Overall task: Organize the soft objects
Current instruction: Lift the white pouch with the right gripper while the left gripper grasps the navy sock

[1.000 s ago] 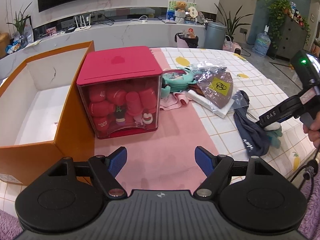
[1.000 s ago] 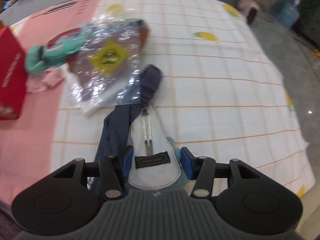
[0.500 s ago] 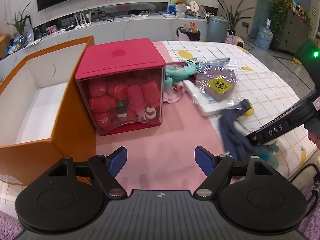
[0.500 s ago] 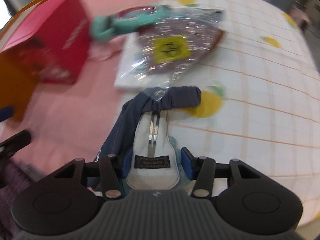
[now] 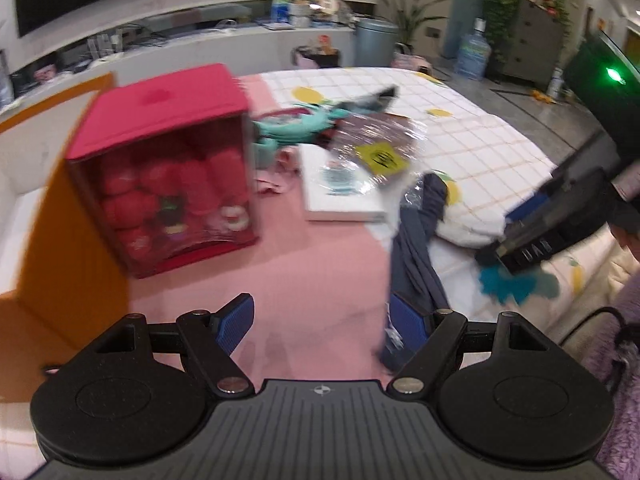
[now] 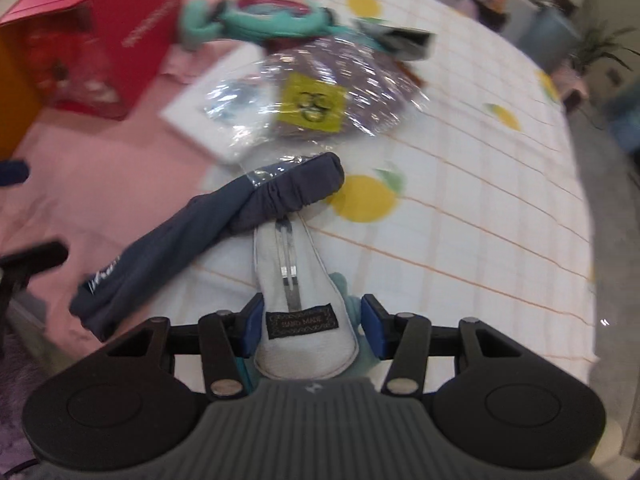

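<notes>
My right gripper (image 6: 312, 316) is shut on a white soft pouch (image 6: 296, 280) with a black "HAND MADE" label and a teal part (image 5: 504, 284) under it, held low over the checked cloth. A dark blue cloth (image 6: 224, 220) lies folded across the pouch's far tip and trails toward the pink mat (image 5: 304, 272). My left gripper (image 5: 322, 322) is open over that mat with nothing between its fingers; the blue cloth (image 5: 420, 240) ends beside its right finger. In the left wrist view the right gripper (image 5: 516, 248) comes in from the right.
A red box (image 5: 168, 168) with red plush behind a clear front stands beside an open orange box (image 5: 72, 216). Behind lie a teal soft toy (image 6: 264, 20), a plastic-wrapped brown item (image 6: 316, 104) with a yellow label on a flat white box (image 5: 340, 204), and a pink cloth (image 5: 276, 160).
My right gripper has moved left toward the pink mat and rolled, keeping the white pouch; the dark blue cloth was dragged along and bent. The left gripper has only tilted a little.
</notes>
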Demonstrator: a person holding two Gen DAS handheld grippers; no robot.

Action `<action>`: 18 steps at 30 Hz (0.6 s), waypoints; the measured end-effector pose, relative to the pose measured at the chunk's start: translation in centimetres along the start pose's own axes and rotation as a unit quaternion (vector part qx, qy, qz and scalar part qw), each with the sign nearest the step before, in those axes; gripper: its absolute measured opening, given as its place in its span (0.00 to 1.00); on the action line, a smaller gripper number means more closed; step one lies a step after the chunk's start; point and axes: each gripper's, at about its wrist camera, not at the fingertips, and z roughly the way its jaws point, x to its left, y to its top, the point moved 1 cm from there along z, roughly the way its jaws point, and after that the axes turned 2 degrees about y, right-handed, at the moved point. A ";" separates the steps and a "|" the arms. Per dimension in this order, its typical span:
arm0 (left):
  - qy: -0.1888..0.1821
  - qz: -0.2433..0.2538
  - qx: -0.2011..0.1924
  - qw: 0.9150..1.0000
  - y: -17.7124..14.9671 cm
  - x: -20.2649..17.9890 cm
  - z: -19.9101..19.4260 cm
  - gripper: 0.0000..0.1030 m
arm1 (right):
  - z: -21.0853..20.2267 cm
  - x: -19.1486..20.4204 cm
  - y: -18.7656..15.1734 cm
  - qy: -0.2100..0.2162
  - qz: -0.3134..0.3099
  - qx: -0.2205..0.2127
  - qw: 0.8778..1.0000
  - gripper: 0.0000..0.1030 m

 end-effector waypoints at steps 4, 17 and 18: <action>-0.039 0.028 -0.004 0.999 0.2 -2.0 1.3 0.88 | 0.1 -1.3 -0.1 -0.031 0.024 0.004 0.999 0.49; -0.082 0.066 -0.005 0.994 0.8 -4.8 5.9 0.88 | 1.2 -0.8 0.2 -0.017 0.005 0.008 1.000 0.50; -0.082 0.067 -0.007 0.994 0.9 -4.9 6.0 0.88 | 1.2 -0.8 0.2 -0.016 0.004 0.008 1.000 0.50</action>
